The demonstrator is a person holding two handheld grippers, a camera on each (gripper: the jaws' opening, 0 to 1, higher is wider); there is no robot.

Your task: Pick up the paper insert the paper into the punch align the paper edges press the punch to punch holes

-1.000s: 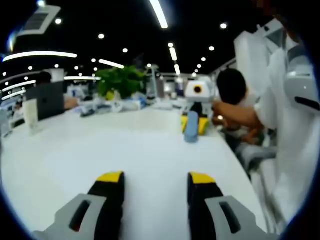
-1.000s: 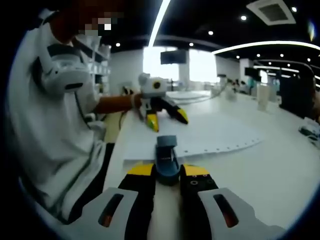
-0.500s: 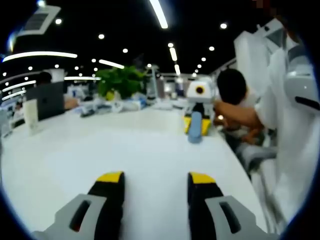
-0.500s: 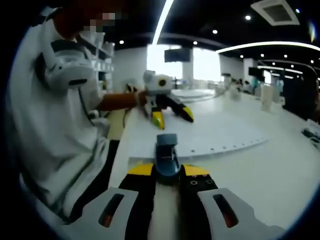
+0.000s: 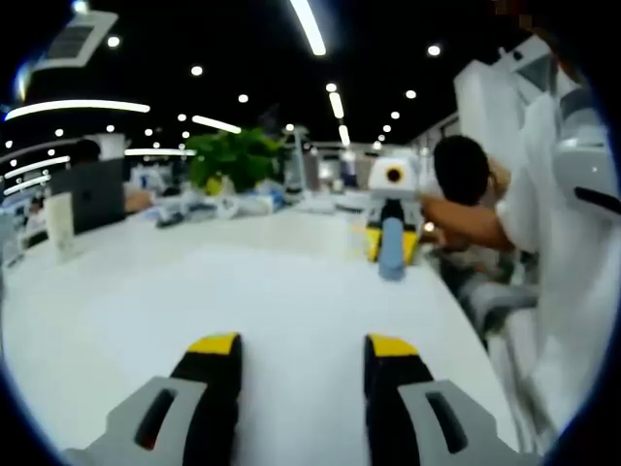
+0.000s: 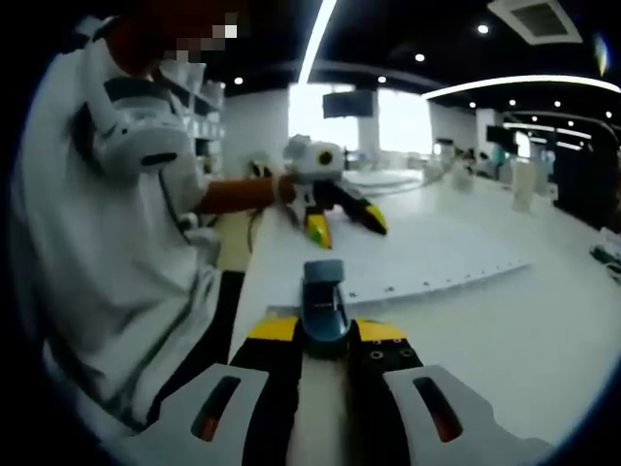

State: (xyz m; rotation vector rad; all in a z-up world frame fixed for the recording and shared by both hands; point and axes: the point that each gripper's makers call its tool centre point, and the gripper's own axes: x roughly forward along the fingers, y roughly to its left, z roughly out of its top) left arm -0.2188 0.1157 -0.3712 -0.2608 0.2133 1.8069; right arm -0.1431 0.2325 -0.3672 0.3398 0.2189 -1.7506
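The white paper (image 6: 437, 254) lies flat on the white table (image 6: 543, 330), with a row of punched holes along its near edge. In the right gripper view my right gripper (image 6: 325, 330) is shut on the blue hole punch (image 6: 324, 303), just short of that edge. Beyond it my left gripper (image 6: 346, 225) stands open with its yellow tips down on the paper. In the left gripper view my left gripper (image 5: 303, 345) is open over the white surface, with nothing between its fingers. Far ahead, my right gripper (image 5: 392, 241) holds the blue punch (image 5: 391, 260).
A laptop (image 5: 92, 194), a cup (image 5: 60, 221), a green plant (image 5: 233, 160) and small clutter line the table's far side. The table's edge (image 5: 466, 320) runs close on the right, next to the person in white (image 5: 572, 243). Another person (image 5: 461, 170) sits beyond.
My right gripper has carried the punch a little rightward in the left gripper view, toward the table's edge. The left gripper has stayed still and open.
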